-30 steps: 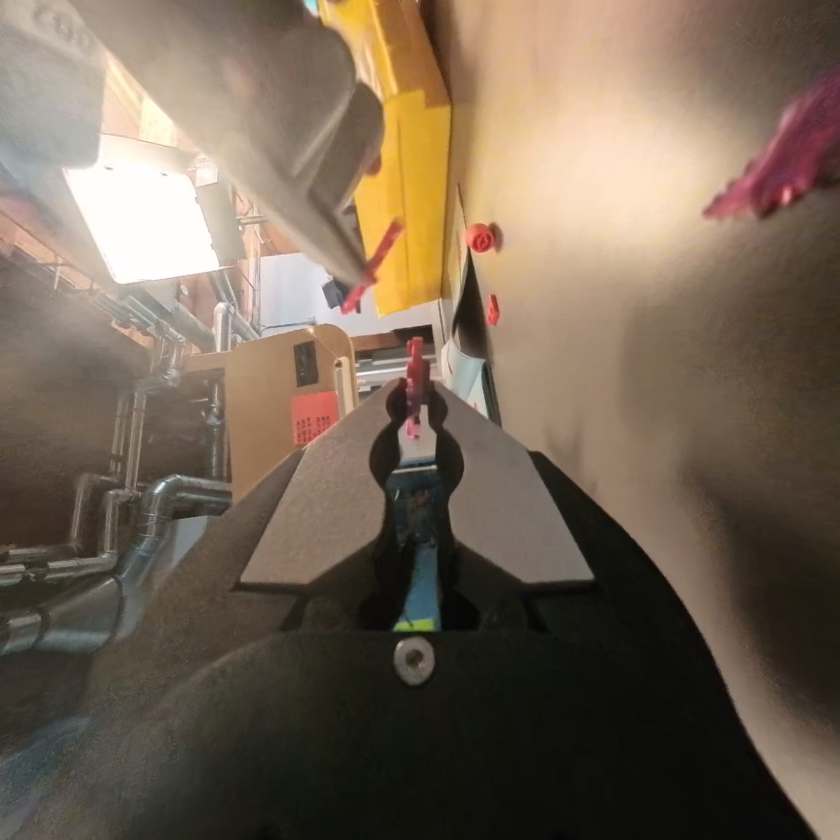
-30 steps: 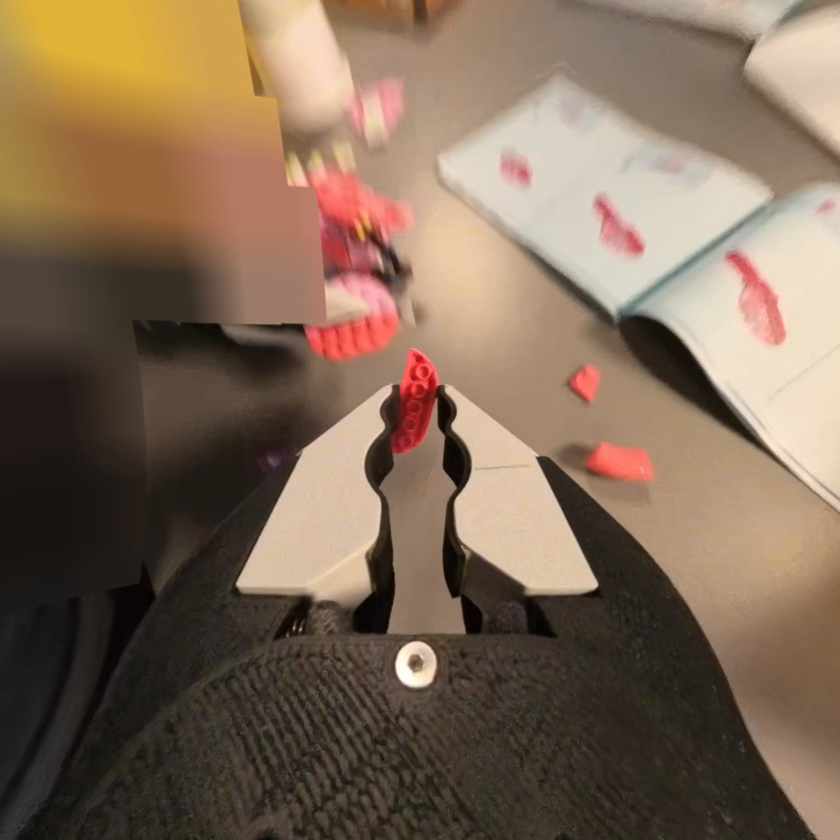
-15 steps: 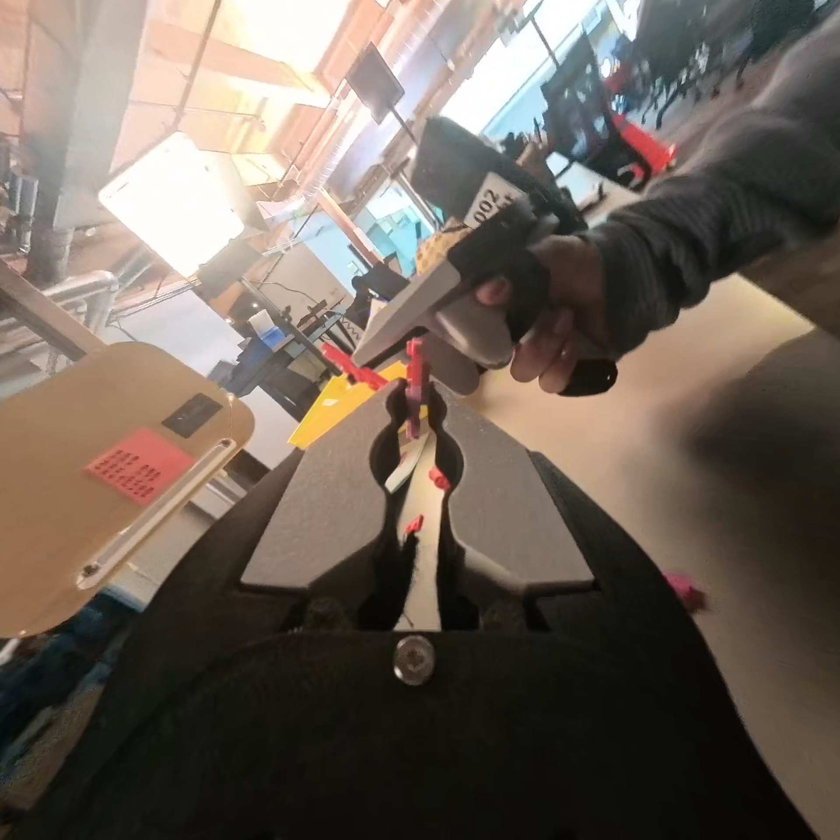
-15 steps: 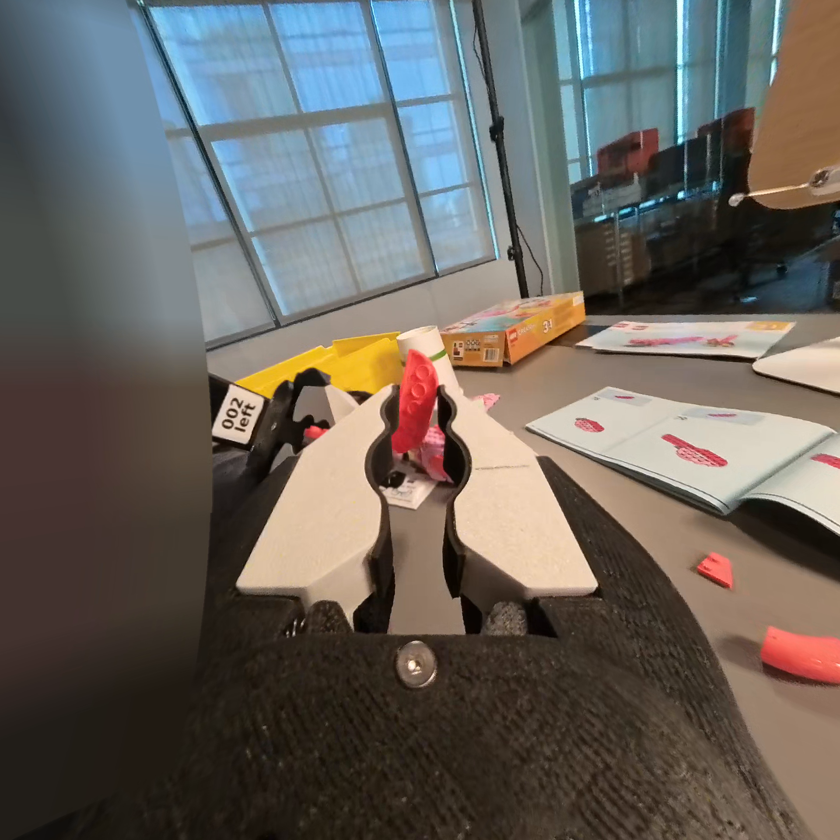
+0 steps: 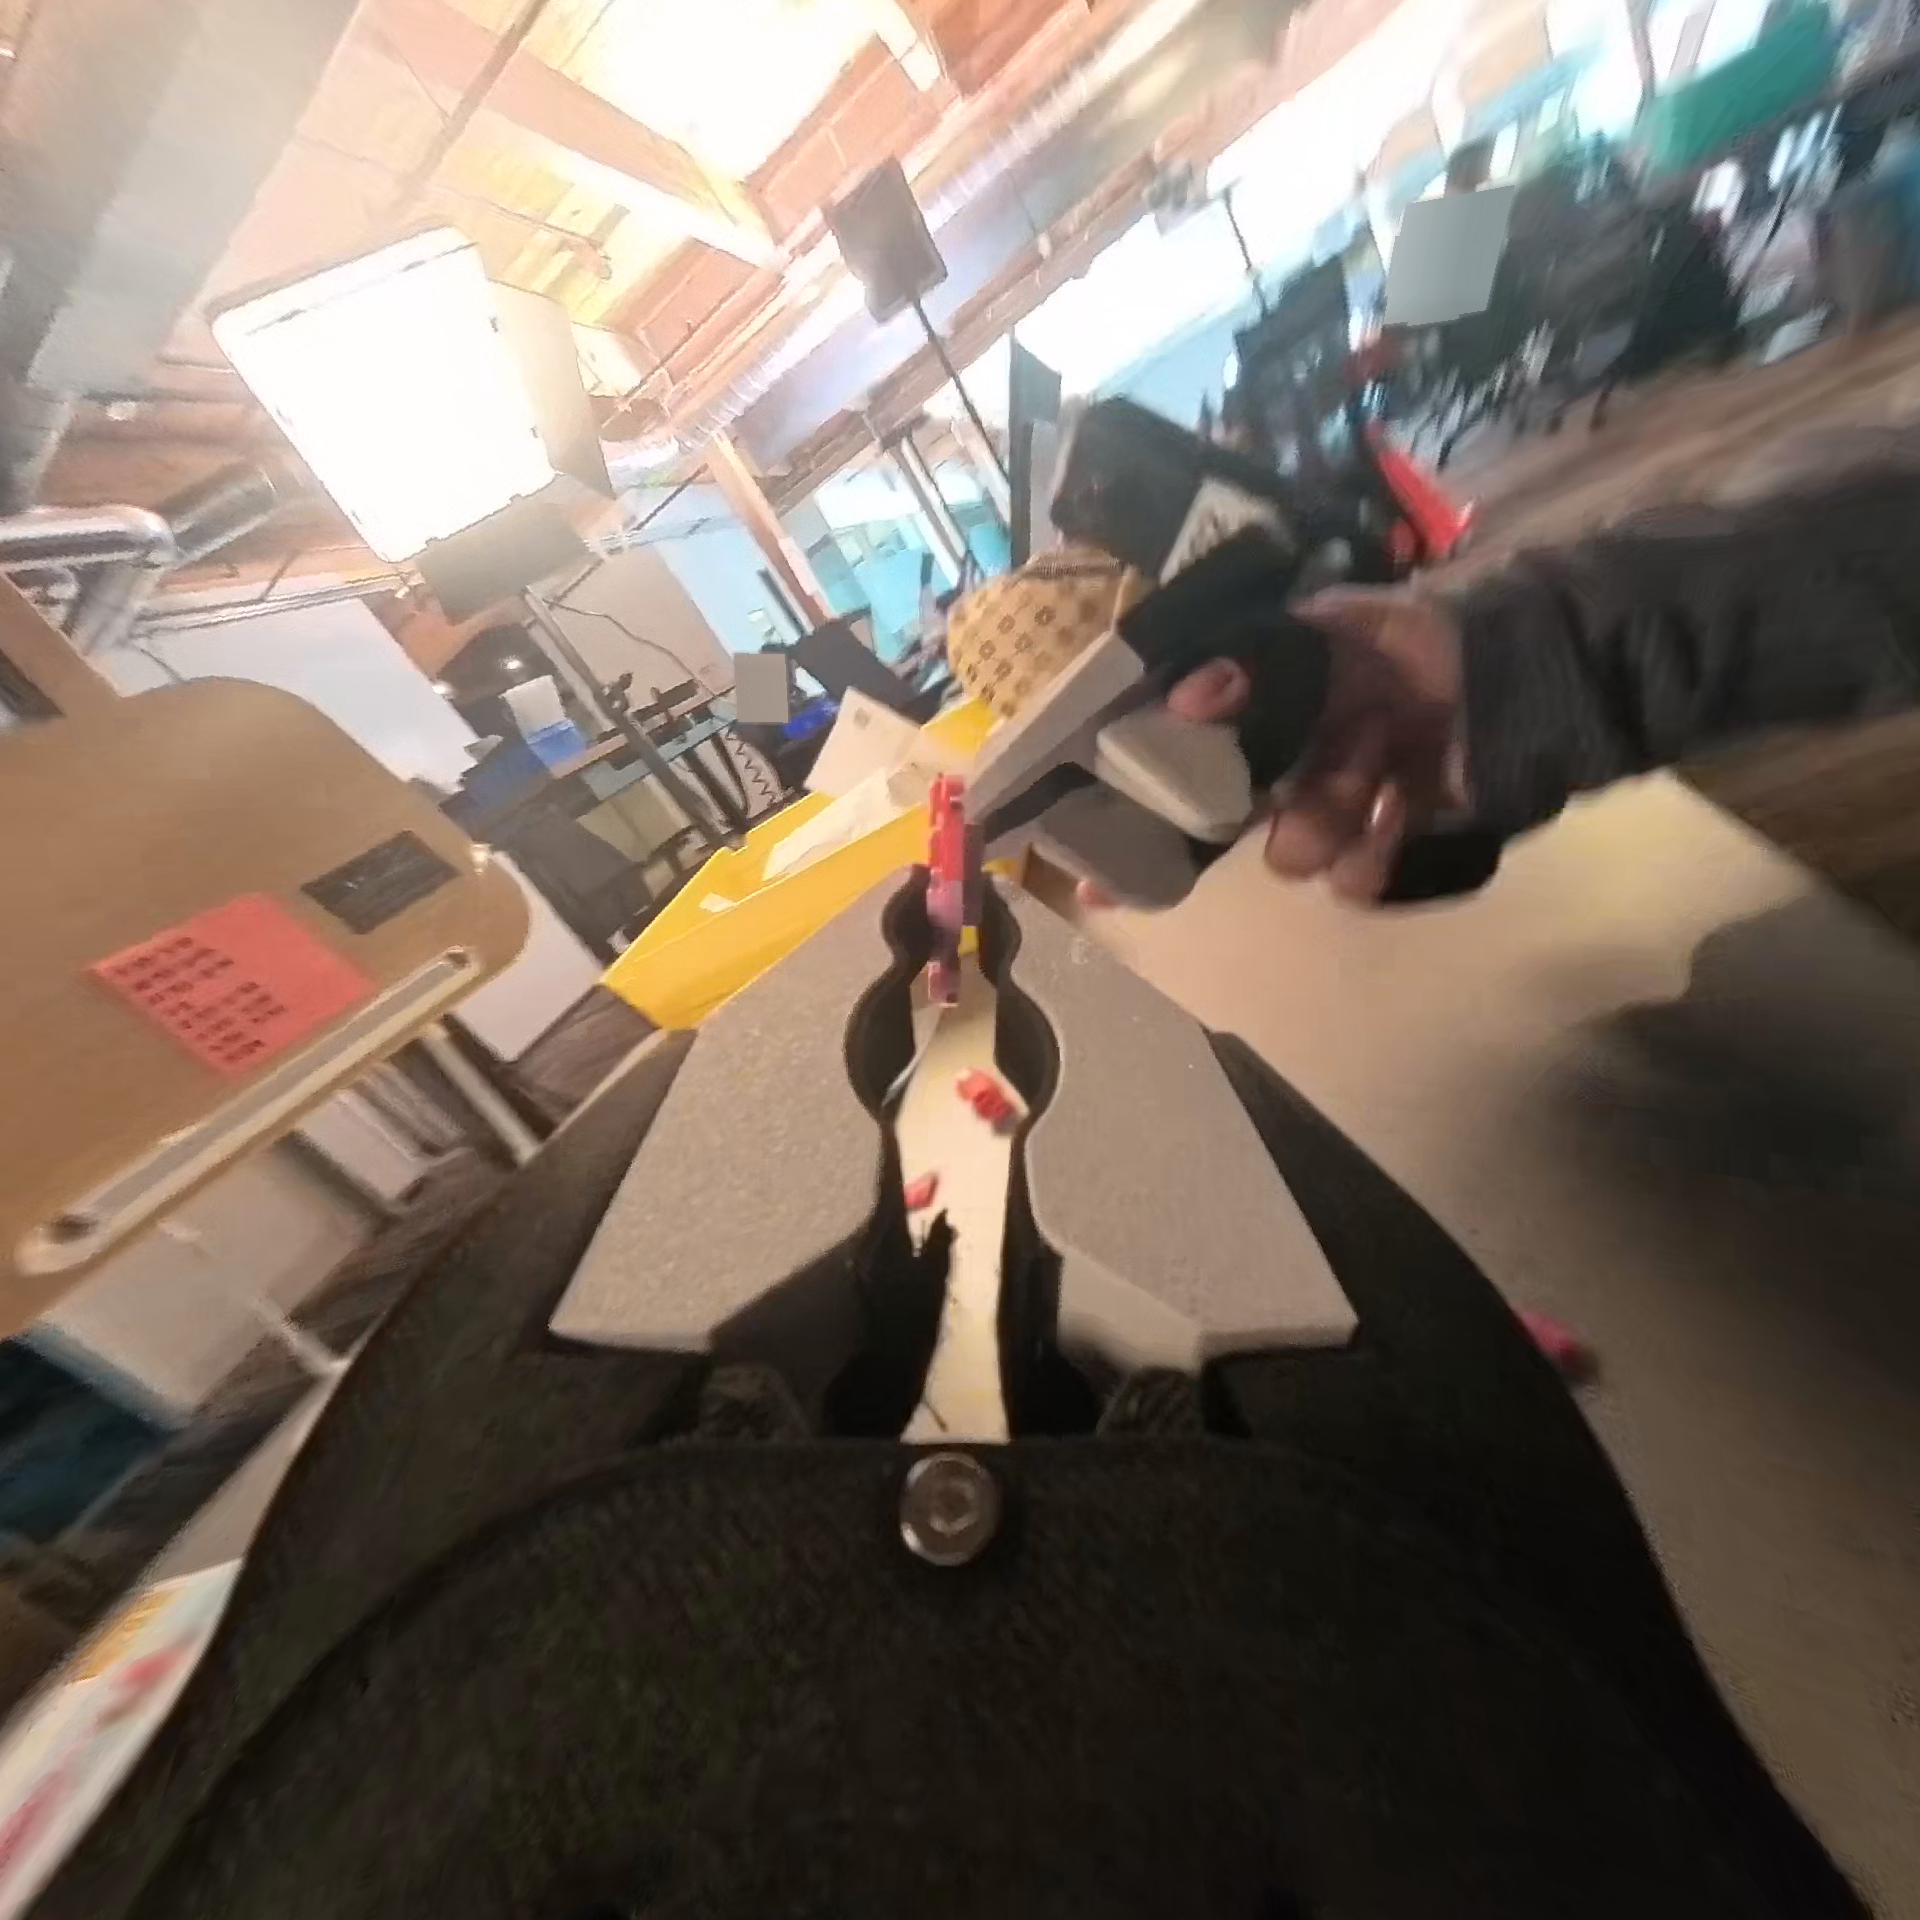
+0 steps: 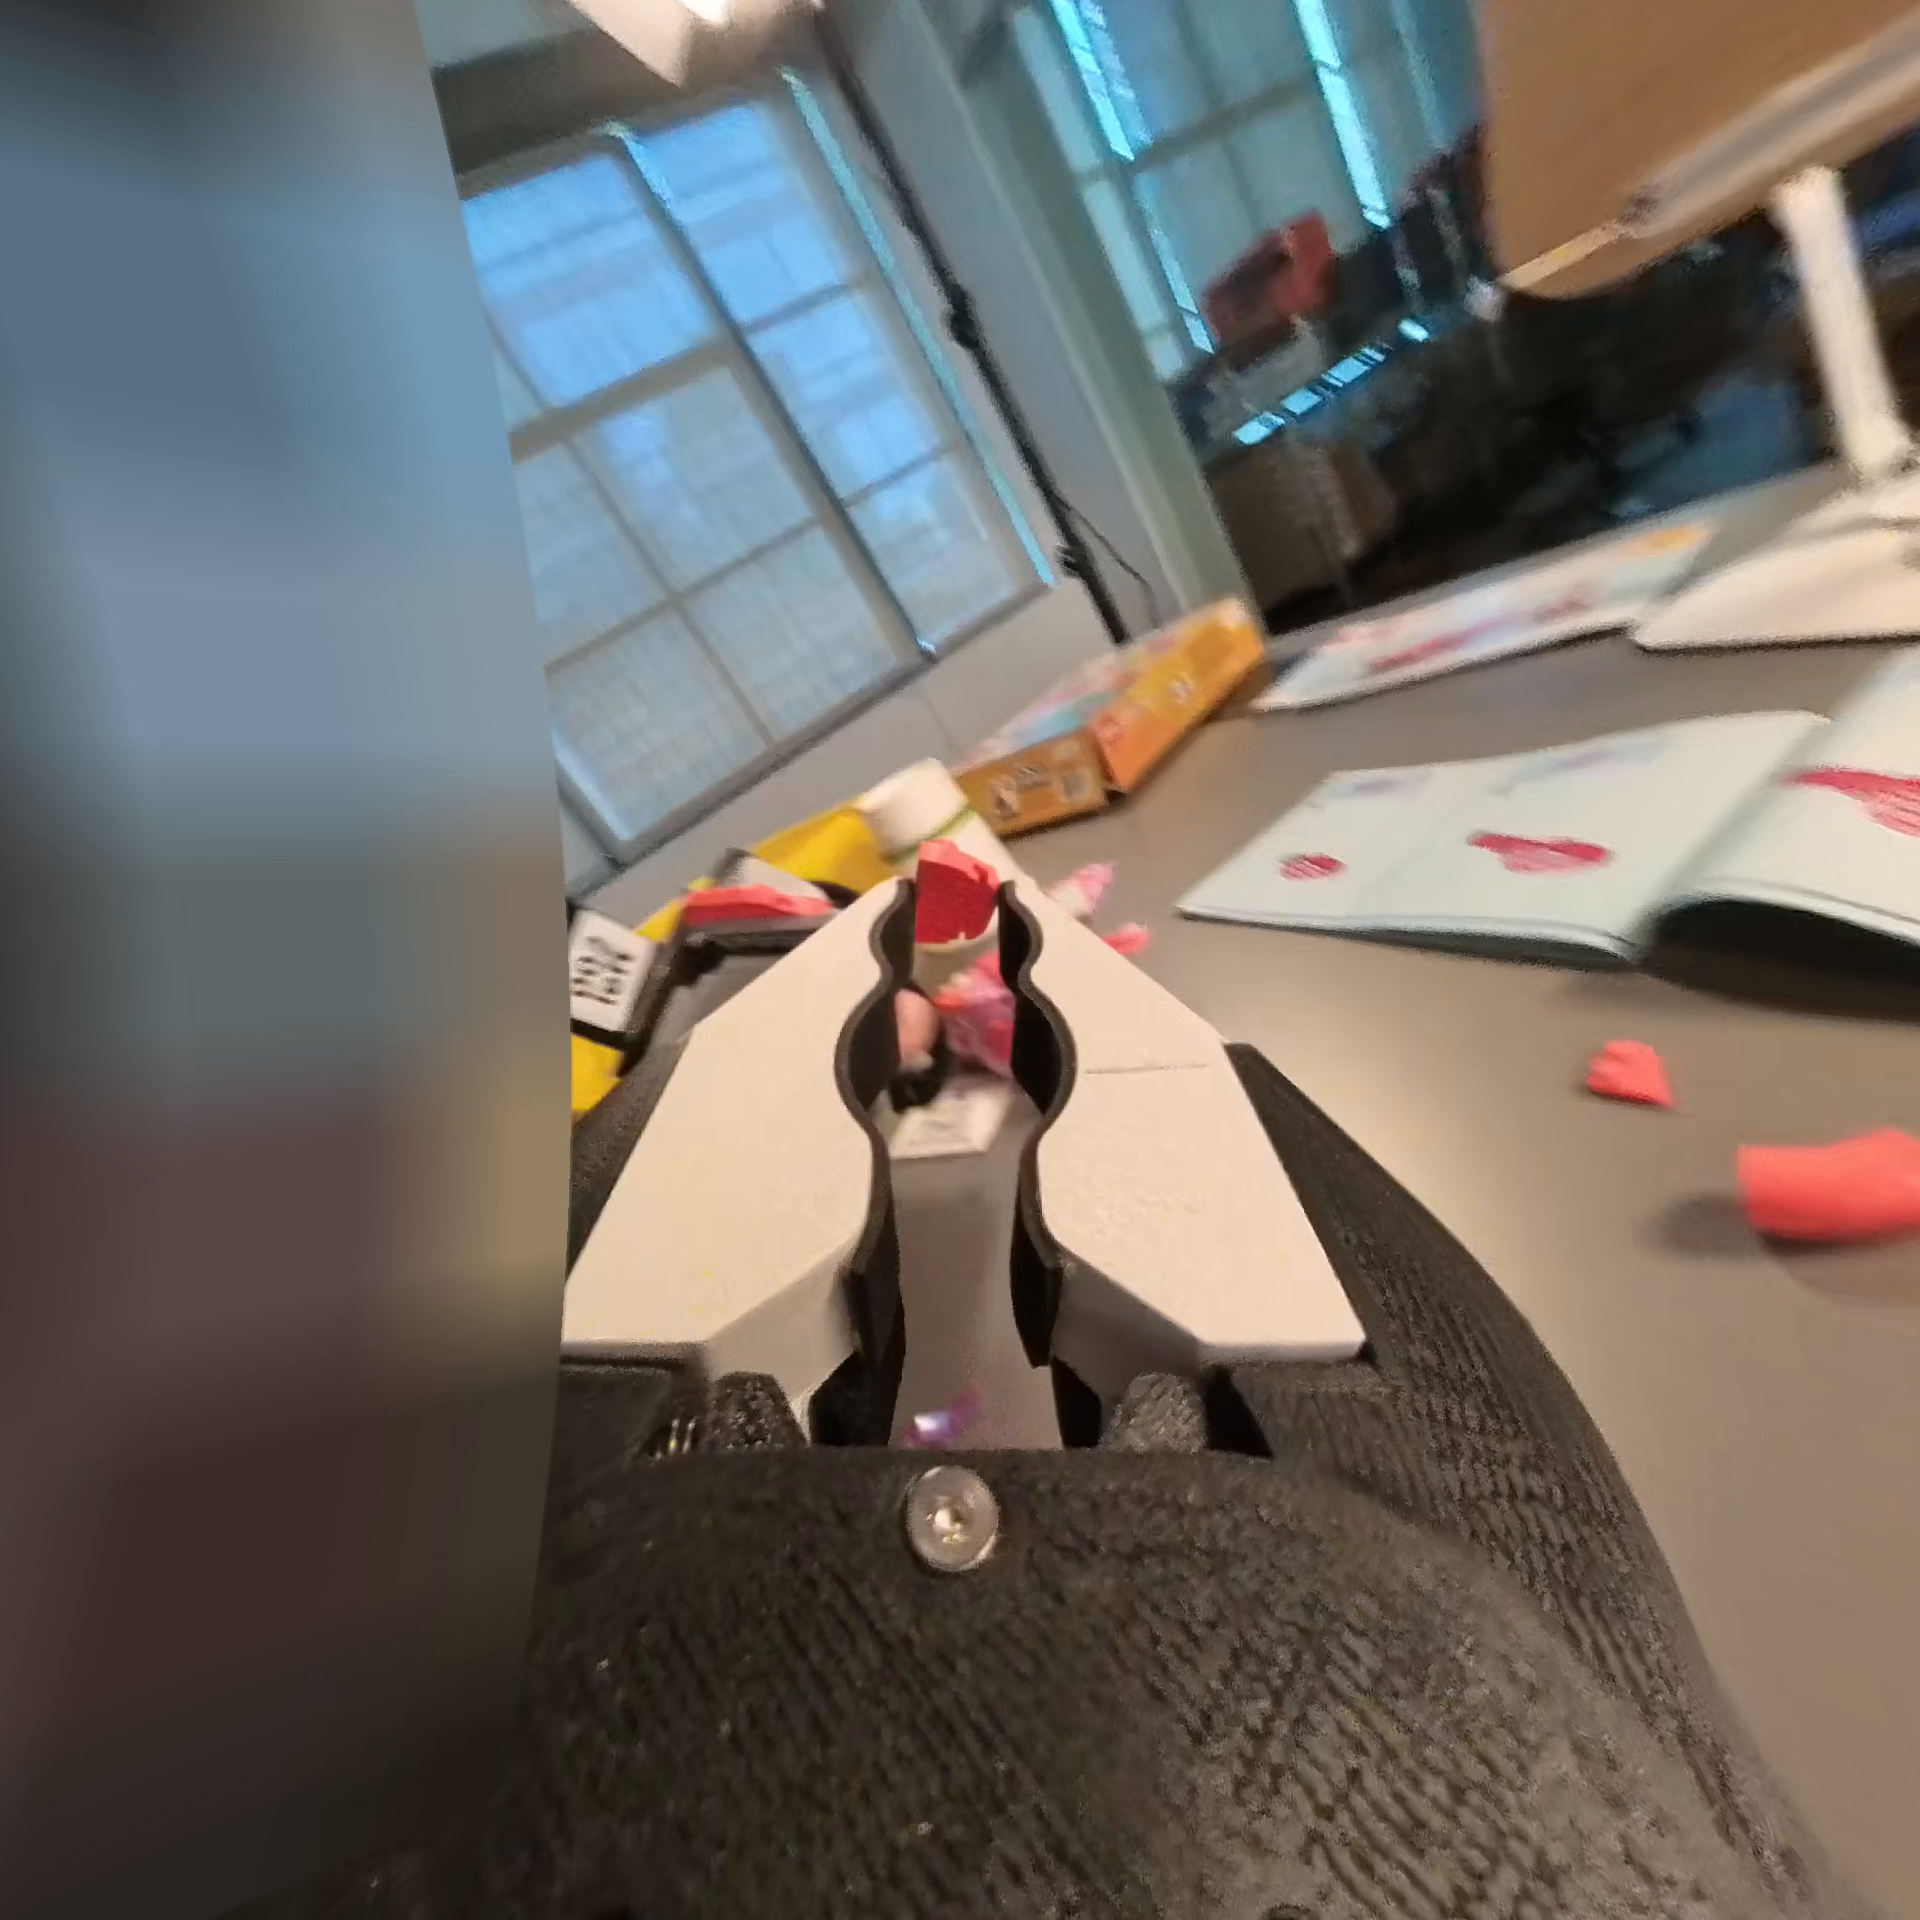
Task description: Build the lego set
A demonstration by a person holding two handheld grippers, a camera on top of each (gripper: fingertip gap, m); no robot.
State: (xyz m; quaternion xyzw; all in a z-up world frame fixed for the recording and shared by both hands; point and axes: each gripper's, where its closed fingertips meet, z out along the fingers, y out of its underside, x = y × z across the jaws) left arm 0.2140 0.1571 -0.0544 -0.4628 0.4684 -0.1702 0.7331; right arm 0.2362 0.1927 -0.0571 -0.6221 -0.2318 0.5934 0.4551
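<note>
Since the earlier frames both views have swung from looking down at the tabletop to nearly level w/ it, and the right gripper's red piece now shows its studded face rather than its edge.

Left gripper [image 5: 954,914]: fingers nearly closed, pinching a thin red-and-purple brick piece [image 5: 950,883] that stands upright past the tips. At 1 o'clock, close by, the other gripper's grey fingers [image 5: 1049,722] and the hand [image 5: 1340,748] on it. At 11 o'clock a yellow tray [image 5: 790,904] w/ white paper slips in it.

Right gripper [image 6: 956,914]: fingers a little apart, clamped on a red studded brick piece [image 6: 951,902]. Just behind at 12 o'clock a white tube [image 6: 914,805]; pink and red bricks [image 6: 982,1013] on the grey tabletop [image 6: 1403,1195] beyond the tips. At 1 o'clock an orange box [image 6: 1122,727], print too blurred to read. At 2–3 o'clock an open pale-blue booklet [image 6: 1538,842] w/ red pictures; loose red pieces [image 6: 1829,1184] at 3 o'clock. White label w/ black print [image 6: 608,961] at 9 o'clock, on the other gripper.
</note>
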